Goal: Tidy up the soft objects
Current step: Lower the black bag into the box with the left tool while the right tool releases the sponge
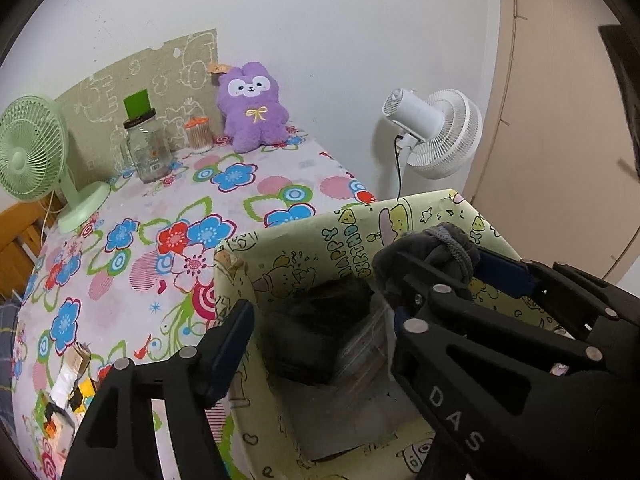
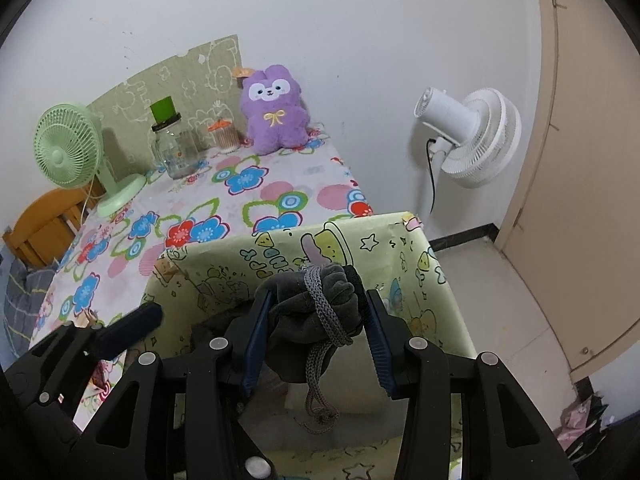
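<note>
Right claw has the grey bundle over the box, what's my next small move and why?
Probably lower it a little, then open the right claw: its pads pinch the grey bundle above the open box. The left claw stands open, off it.

White painted wall (image 2: 320, 20), lightly marked. Beige door (image 2: 592, 160) at right with dark skirting below. Pale tiled floor (image 2: 500, 280). Table under floral cloth (image 2: 256, 196) against the wall. Orange wooden chair (image 2: 44, 220) at left. White standing fan (image 2: 476, 136) beside the table.
</note>
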Tool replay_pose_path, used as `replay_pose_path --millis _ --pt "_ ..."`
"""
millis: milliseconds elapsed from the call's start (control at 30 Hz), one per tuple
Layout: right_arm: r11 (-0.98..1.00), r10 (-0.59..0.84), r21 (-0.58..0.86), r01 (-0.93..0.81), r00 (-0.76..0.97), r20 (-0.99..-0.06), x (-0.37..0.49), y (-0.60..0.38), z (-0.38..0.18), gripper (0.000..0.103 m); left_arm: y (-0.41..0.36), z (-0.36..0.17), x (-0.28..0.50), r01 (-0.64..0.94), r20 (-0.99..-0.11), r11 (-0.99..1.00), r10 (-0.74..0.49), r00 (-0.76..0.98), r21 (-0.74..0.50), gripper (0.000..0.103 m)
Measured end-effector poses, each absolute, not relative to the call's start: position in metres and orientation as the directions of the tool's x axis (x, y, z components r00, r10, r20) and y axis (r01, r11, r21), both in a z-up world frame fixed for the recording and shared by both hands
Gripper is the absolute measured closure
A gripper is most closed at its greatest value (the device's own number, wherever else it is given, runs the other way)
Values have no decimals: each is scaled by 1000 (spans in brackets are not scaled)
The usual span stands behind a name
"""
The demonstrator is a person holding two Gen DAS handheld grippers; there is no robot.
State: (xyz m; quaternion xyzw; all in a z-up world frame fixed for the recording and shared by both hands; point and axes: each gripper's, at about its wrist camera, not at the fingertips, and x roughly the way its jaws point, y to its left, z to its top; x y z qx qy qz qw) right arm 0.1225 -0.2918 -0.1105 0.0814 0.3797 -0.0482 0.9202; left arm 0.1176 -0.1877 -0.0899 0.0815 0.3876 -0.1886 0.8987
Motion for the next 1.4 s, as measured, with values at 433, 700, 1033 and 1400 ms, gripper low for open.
replay_pose_path --millis 433,700,1033,1400 --pt "985 26 138 102 708 -706 139 -292 -112 42 -190 -91 130 408 -747 913 -275 606 -5 25" --pt "984 16 136 113 712 -702 136 -293 -111 23 -192 -90 127 414 -748 910 -278 602 -4 22" --pt "985 -4 119 123 710 -705 125 -290 -102 21 -187 -83 116 412 -738 911 -285 611 -11 19" --pt "987 -22 104 123 741 -671 104 -276 -83 15 -170 -66 98 383 -704 924 -269 657 5 12"
